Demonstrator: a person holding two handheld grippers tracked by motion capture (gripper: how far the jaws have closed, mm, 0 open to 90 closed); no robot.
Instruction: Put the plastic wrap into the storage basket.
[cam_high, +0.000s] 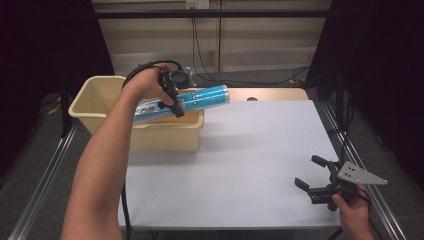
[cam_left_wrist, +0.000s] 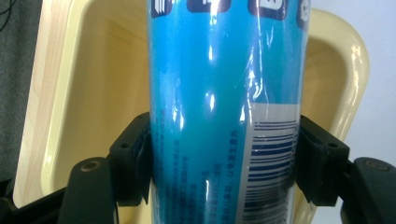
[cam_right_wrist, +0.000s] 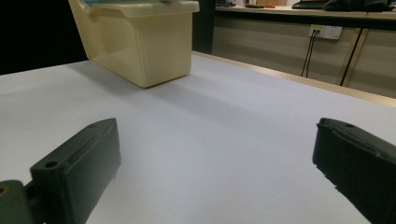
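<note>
Your left gripper (cam_high: 172, 97) is clamped across a blue cylindrical tube (cam_high: 200, 98), held in the air above the cream plastic bin (cam_high: 95, 95) at the far left of the white table (cam_high: 250, 150). In the high view the tube lies nearly level, its far end reaching past the bin's right rim and out over the table. In the left gripper view both black jaws press the tube's (cam_left_wrist: 219, 112) sides, one beside the barcode panel (cam_left_wrist: 271, 158), with the bin's (cam_left_wrist: 93, 93) open interior directly behind it. Whether the tube's near end touches the bin's rim cannot be told, as your forearm (cam_high: 105, 160) covers it. Your right gripper (cam_high: 312, 175) is held low near the table's front right corner, jaws spread wide and grasping nothing; its own view looks across bare table (cam_right_wrist: 210, 140) toward the bin (cam_right_wrist: 140, 42).
</note>
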